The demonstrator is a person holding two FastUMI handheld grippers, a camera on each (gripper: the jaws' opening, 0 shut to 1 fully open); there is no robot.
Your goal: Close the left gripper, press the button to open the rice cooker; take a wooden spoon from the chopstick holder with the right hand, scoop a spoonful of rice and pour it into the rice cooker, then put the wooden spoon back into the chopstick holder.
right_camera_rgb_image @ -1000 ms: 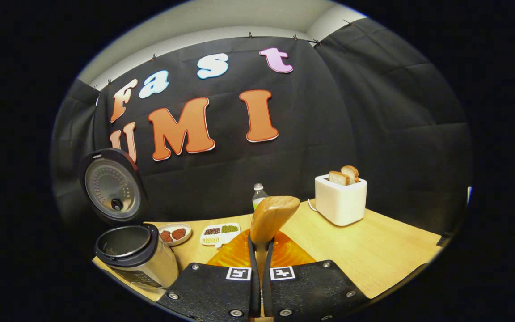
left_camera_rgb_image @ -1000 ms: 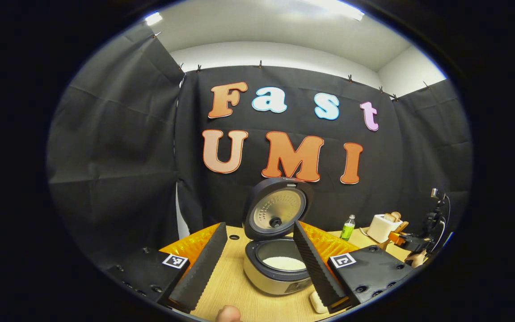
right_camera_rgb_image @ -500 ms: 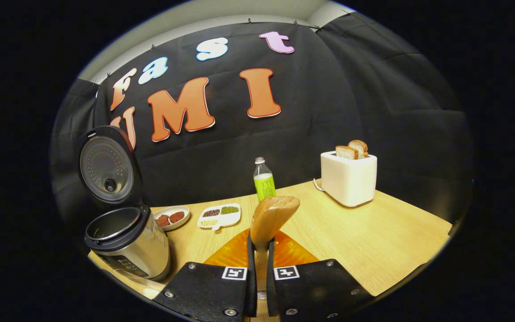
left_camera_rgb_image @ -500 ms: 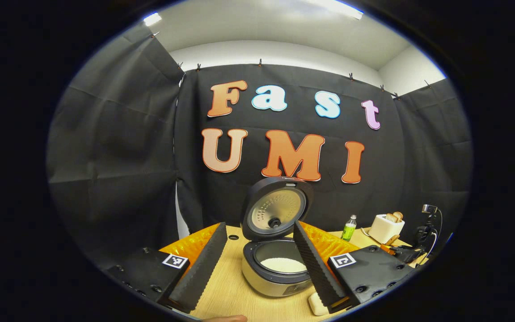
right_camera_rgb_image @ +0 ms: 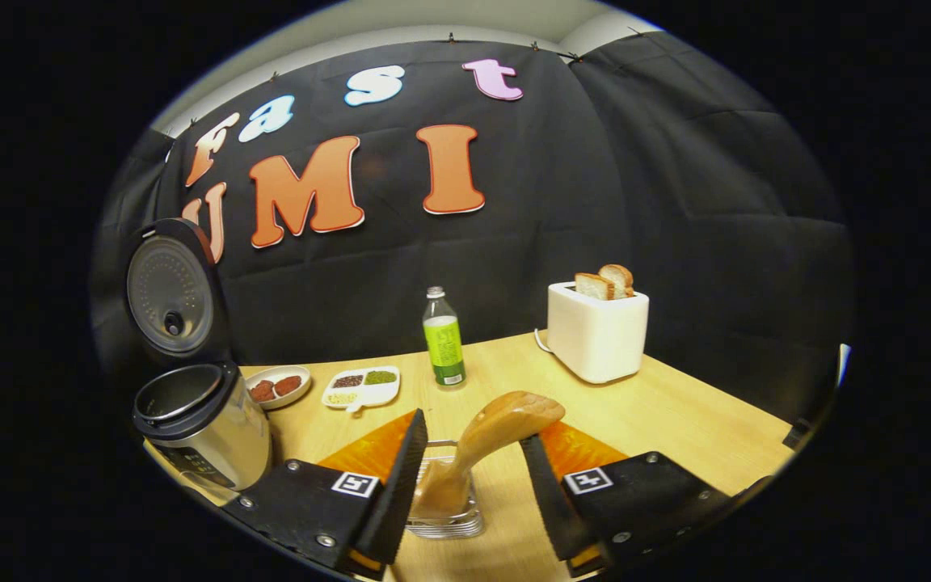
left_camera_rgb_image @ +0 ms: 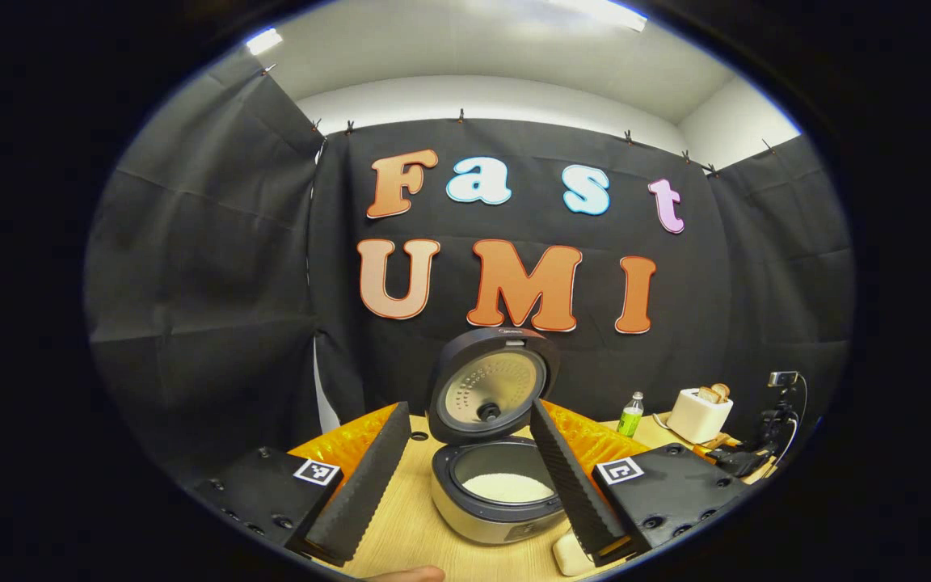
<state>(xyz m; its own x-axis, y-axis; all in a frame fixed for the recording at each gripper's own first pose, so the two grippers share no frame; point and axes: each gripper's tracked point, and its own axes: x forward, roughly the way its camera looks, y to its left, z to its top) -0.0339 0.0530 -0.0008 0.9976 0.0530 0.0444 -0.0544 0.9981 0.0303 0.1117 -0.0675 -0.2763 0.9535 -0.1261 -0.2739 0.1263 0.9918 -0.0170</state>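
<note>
**Returning the wooden spoon to the chopstick holder: final step**

Status: The right gripper (right_camera_rgb_image: 465, 477) has its fingers spread wide, one on each side of the wooden spoon (right_camera_rgb_image: 490, 440) and touching neither it nor the holder. The spoon stands handle-down in the clear chopstick holder (right_camera_rgb_image: 445, 513), leaning to the right with its bowl uppermost. Judged from this layout, the last step of the task is complete or nearly so.

Next move: The right gripper should back straight away from the holder, with its fingers kept apart so that neither catches the tilted spoon. The holder looks light and could tip if knocked.

Left gripper: The left gripper (left_camera_rgb_image: 465, 477) has its fingers spread and holds nothing. It hangs in front of the rice cooker (left_camera_rgb_image: 498, 493), apart from it.

Containers:
- Rice cooker: lid upright and open; white rice (left_camera_rgb_image: 507, 487) lies in the inner pot.
- Chopstick holder: contains the spoon; other contents cannot be made out.
- Divided tray (right_camera_rgb_image: 360, 388): dark, green and pale grains in separate compartments.
- Small plate (right_camera_rgb_image: 275, 385): reddish pieces.
- Toaster (right_camera_rgb_image: 597, 331): two bread slices in the slots.
</note>
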